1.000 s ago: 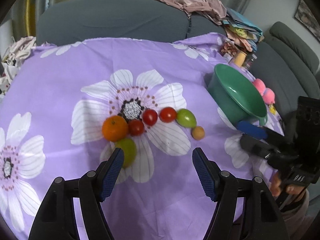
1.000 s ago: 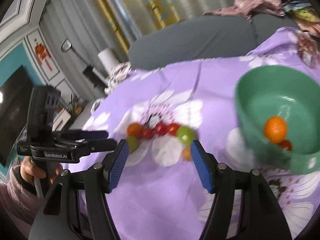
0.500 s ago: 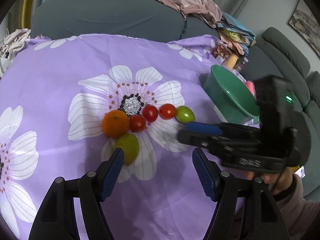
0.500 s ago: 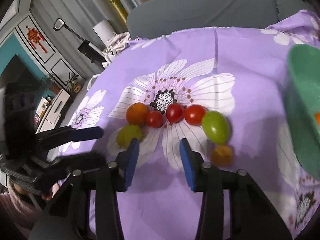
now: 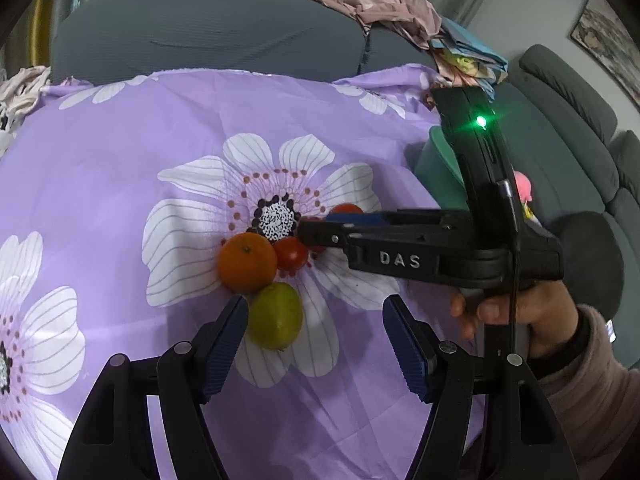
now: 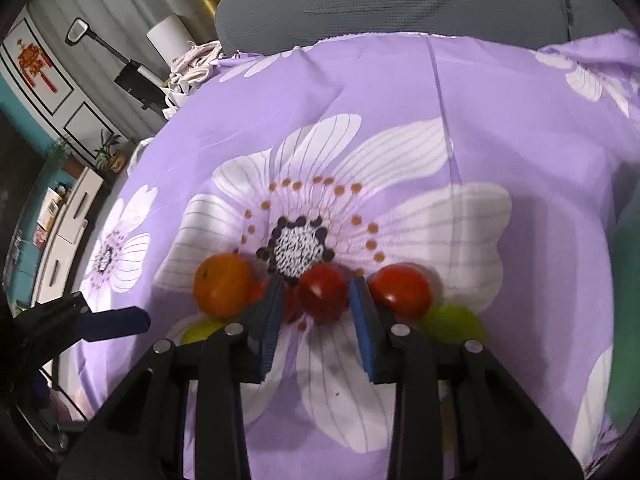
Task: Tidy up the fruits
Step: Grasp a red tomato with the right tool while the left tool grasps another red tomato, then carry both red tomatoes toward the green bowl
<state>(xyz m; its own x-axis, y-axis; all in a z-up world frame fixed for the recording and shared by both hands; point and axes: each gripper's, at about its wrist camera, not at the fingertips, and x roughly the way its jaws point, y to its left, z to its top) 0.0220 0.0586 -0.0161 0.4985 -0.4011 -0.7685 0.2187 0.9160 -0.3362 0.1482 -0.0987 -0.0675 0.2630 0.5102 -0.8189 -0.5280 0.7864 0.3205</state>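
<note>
A red cherry tomato (image 6: 323,294) was seen between the blue pads of the right gripper (image 6: 318,320), in the middle of a fruit row on the purple floral cloth (image 6: 500,128), just below the big flower's dark centre. The right jaws had just been closing and stood narrow around that tomato; pad contact looked made on both sides, though motion blur left it slightly uncertain. In the right wrist view, an orange (image 6: 222,290) was shown to the left, a second red tomato (image 6: 400,290) to the right, and a green fruit (image 6: 454,324) behind the right finger. The left wrist view alone showed the right gripper (image 5: 316,236) side-on, tips down among the tomatoes, held by a hand (image 5: 516,316) in a pink sleeve, plus another tomato (image 5: 291,254) touching the orange (image 5: 247,263) and a yellow-green fruit (image 5: 274,316) just below them. A green bowl (image 5: 434,160) was partly hidden behind the right tool, at the cloth's right edge. A grey sofa (image 5: 200,40) with piled clothes was visible behind; cabinets and a lamp were seen only in the right view. The left gripper (image 5: 316,336) was held moderately open, nothing between the pads, its left pad just beside the yellow-green fruit.
</note>
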